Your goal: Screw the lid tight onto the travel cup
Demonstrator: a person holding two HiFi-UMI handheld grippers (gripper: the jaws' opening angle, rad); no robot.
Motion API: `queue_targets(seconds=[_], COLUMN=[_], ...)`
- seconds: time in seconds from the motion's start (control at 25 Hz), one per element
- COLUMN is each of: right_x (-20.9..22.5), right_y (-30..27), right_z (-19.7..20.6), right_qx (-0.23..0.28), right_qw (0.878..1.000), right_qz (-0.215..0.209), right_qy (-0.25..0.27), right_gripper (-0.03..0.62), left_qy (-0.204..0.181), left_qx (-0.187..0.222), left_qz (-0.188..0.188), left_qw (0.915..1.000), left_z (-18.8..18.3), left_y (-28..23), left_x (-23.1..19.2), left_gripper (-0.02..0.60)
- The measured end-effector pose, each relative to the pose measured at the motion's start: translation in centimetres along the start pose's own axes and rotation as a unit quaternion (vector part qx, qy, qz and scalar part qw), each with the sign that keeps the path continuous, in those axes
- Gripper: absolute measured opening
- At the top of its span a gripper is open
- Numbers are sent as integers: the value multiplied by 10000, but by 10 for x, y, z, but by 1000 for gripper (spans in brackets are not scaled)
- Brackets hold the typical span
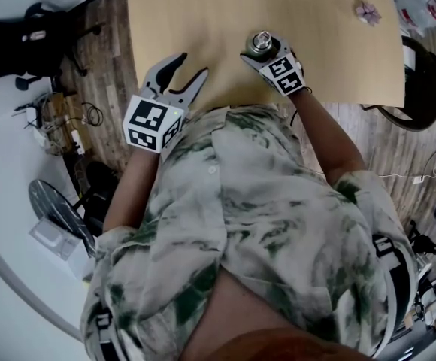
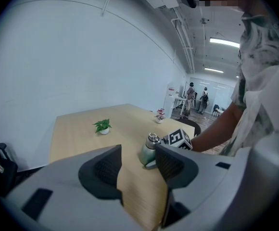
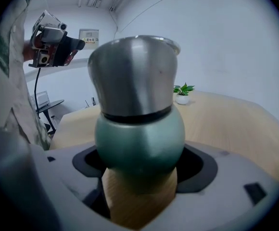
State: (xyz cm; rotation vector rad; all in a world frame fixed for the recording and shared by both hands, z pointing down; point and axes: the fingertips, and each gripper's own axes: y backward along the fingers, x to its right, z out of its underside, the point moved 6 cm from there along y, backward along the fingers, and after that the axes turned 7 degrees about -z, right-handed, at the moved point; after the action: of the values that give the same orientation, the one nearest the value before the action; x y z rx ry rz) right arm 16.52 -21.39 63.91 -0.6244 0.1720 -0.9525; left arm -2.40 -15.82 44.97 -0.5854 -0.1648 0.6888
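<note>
The travel cup stands upright on the wooden table, green-bodied with a steel lid on top. My right gripper reaches around it from the near side. In the right gripper view the green body fills the gap between the widely spread jaws, and I see no pad pressing on it. My left gripper hovers at the table's front edge to the left, open and empty. The left gripper view shows the cup beyond its jaws, with the right gripper's marker cube beside it.
A small green potted plant and a pink flower pot sit farther back on the table. A black round seat is at the table's right, and cables and gear lie on the floor at left. Two people stand far off.
</note>
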Motion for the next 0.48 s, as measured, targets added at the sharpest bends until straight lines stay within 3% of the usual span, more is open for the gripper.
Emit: queue_targets(seconds=[0.48], right_x=[2], right_y=[-7], right_z=[-2], right_qx=[-233], right_qw=[9996], right_qz=[83], right_qy=[137], right_gripper=[396], left_qy=[42], left_qx=[-42], left_qz=[-97], left_qw=[9999], left_z=[-1], left_y=[2], left_x=[-5], left_gripper=[216])
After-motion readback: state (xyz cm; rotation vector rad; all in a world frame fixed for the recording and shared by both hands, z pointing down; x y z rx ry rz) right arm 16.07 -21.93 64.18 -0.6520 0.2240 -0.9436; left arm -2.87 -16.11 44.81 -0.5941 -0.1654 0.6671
